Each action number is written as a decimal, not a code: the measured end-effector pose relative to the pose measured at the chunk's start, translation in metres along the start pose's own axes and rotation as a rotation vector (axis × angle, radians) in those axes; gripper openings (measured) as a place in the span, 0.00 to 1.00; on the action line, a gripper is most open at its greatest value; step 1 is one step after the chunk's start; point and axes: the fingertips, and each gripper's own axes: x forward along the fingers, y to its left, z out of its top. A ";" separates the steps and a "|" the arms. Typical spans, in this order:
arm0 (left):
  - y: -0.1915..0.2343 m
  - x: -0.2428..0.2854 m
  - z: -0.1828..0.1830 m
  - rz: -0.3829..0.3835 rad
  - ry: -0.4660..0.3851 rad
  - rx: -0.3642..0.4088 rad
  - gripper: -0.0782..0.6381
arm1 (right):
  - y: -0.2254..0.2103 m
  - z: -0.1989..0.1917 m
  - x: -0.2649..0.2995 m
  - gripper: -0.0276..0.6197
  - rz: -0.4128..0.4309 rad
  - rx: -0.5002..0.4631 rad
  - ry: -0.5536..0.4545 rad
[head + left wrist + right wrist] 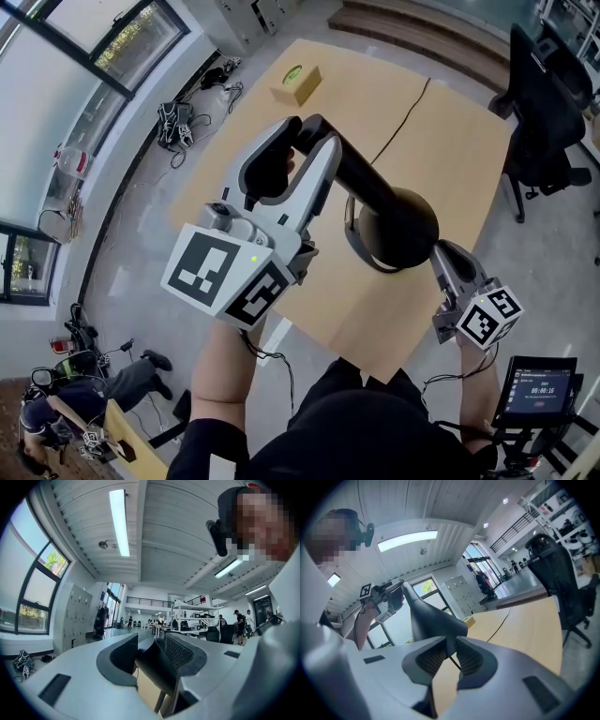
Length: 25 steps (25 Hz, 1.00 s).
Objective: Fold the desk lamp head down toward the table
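The desk lamp (375,192) stands over the worktop (450,141), with its long axis slanting from a raised narrow end down to a flared end. The narrow end is clamped in the left gripper (307,131), and the flared rim is pinched by the right gripper (439,251). The downward fold is judged to fall to the left gripper.

no legible text (screen (547,384) too small)

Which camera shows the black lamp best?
The head view: the lamp shows nearly whole on the table, from the left tool to the right tool. The right gripper view shows its cone and stem; the left gripper view shows only a dark piece between that tool's jaws.
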 end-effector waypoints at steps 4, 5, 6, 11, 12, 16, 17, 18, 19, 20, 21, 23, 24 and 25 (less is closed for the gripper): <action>0.001 0.003 -0.003 0.012 0.019 -0.002 0.37 | -0.003 -0.001 0.001 0.12 -0.004 -0.005 0.006; 0.001 0.004 -0.005 0.016 0.027 -0.001 0.37 | -0.004 -0.002 0.001 0.12 -0.005 -0.003 0.008; 0.001 0.004 -0.005 0.019 0.033 0.000 0.37 | -0.005 -0.003 0.001 0.12 -0.006 0.000 0.010; 0.008 -0.015 0.007 0.040 0.008 -0.008 0.37 | 0.007 -0.001 -0.001 0.12 -0.019 -0.006 0.015; 0.009 -0.022 0.008 0.041 0.005 -0.012 0.37 | 0.010 0.000 -0.004 0.12 -0.023 -0.011 0.012; 0.011 -0.046 -0.006 0.051 0.008 -0.054 0.37 | 0.008 -0.002 -0.011 0.12 -0.047 -0.021 0.007; 0.012 -0.050 -0.013 0.055 0.015 -0.065 0.37 | 0.008 -0.003 -0.012 0.12 -0.050 -0.021 0.003; 0.012 -0.053 -0.021 0.056 0.026 -0.078 0.37 | 0.008 -0.003 -0.014 0.12 -0.055 -0.025 -0.002; 0.011 -0.055 -0.029 0.052 0.042 -0.090 0.37 | 0.009 -0.002 -0.015 0.12 -0.062 -0.034 -0.009; 0.009 -0.056 -0.037 0.047 0.060 -0.101 0.37 | 0.011 0.001 -0.017 0.12 -0.068 -0.044 -0.017; 0.006 -0.057 -0.045 0.041 0.075 -0.110 0.37 | 0.013 0.003 -0.019 0.12 -0.070 -0.054 -0.025; -0.002 -0.062 -0.059 0.026 0.098 -0.128 0.37 | 0.019 0.008 -0.022 0.12 -0.058 -0.074 -0.043; -0.008 -0.064 -0.066 0.016 0.107 -0.138 0.37 | 0.024 0.011 -0.023 0.12 -0.046 -0.085 -0.050; -0.013 -0.066 -0.074 0.005 0.117 -0.150 0.37 | 0.030 0.013 -0.024 0.12 -0.033 -0.094 -0.056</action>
